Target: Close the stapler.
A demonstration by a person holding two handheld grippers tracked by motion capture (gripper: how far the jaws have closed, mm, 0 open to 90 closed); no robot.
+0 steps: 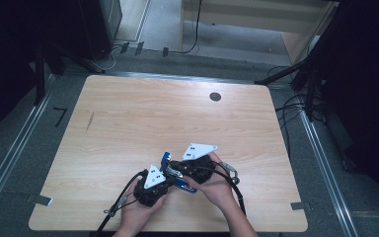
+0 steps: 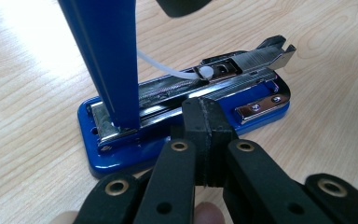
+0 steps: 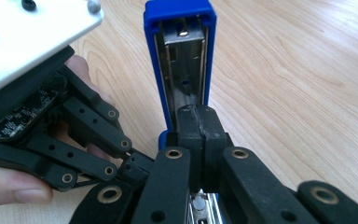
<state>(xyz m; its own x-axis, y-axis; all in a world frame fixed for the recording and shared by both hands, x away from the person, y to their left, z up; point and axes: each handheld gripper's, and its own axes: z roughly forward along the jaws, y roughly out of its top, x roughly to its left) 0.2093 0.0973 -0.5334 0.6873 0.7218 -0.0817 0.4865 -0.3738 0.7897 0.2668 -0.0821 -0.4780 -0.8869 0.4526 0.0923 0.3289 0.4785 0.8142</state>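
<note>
I am working on one blue stapler that lies near the front edge of the table, between my two hands. Its blue lid is swung up and stands nearly upright, so the metal staple channel lies bare along the base. I judge this to be the opening or loading step: the top is up and the channel is exposed, with a thin white strip curving out near the middle of it.

My left tongs are clenched with nothing between them, their tips right at the long side of the base; I cannot tell whether they press on it. My right tongs are likewise clenched on nothing, their tips close against the lower part of the raised lid, seemingly propping it.

Next, I think the lid must be kept from dropping while the base is kept from sliding. Either pair would have to release before it could grasp anything, so the move calls for steady, small pushes rather than a grab.

Count: one stapler, one table, two tongs, two hands, and one dark round hole in the far part of the table.
</note>
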